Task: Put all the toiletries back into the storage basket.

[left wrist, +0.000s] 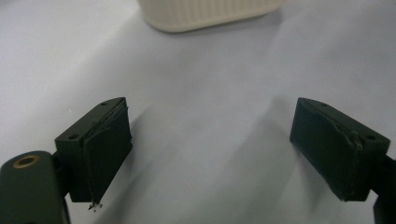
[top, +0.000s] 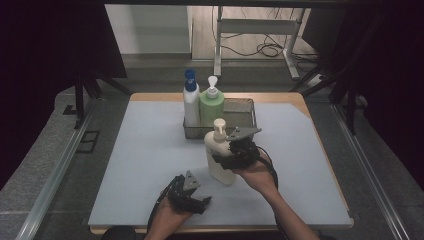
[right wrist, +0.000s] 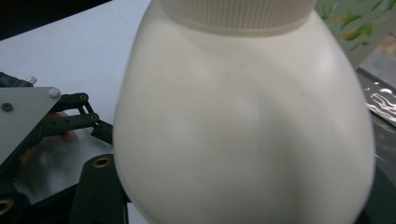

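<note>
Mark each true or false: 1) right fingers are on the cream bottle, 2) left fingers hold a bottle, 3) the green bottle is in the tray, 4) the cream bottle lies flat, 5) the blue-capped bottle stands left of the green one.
1) The right gripper has its fingers closed on the cream bottle: true.
2) The left gripper holds a bottle: false, its fingers are open with bare mat between them.
3) The green bottle is in the tray: true.
4) The cream bottle lies flat: false, it stands upright.
5) The blue-capped bottle stands left of the green bottle: true.
</note>
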Tool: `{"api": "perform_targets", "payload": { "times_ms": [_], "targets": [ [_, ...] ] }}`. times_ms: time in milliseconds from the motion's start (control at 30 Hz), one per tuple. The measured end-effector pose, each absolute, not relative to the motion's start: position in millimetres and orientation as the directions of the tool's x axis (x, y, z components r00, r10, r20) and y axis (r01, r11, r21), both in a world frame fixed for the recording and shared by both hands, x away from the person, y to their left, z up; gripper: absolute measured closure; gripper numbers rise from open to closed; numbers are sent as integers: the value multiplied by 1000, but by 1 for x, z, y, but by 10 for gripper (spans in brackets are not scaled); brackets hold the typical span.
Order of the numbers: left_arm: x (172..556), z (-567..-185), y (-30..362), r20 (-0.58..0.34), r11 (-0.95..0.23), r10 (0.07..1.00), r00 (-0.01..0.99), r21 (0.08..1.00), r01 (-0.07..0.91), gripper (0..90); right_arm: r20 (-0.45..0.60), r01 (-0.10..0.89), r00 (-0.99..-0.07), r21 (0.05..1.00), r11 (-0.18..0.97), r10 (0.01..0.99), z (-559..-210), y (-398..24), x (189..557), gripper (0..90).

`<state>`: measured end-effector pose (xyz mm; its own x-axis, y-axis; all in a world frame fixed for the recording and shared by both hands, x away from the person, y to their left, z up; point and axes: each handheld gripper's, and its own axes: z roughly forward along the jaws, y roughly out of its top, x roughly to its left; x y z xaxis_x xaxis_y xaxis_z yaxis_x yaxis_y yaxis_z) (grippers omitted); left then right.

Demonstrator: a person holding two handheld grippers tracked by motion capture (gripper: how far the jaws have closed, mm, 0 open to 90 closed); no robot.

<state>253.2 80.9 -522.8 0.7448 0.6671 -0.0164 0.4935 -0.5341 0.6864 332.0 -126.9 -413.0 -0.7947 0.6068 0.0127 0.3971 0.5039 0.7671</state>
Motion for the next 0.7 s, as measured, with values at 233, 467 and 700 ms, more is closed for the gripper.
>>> {"api": "perform_targets", "payload": {
  "times_ms": [233, 467, 700],
  "targets": [
    [253, -523, 81, -17, -534, 667, 745, 686, 494, 123, -6, 398, -785, 762, 511, 620, -407, -133, 336, 383],
    [253, -523, 81, -18, -534, 667, 745, 686, 494, 123, 3, 406, -773, 771, 491, 634, -398, -144, 341, 384],
    [253, -523, 81, -20, -531, 668, 744, 688, 495, 123, 3, 403, -762, 785, 470, 648, -386, -154, 345, 384]
  ]
}}
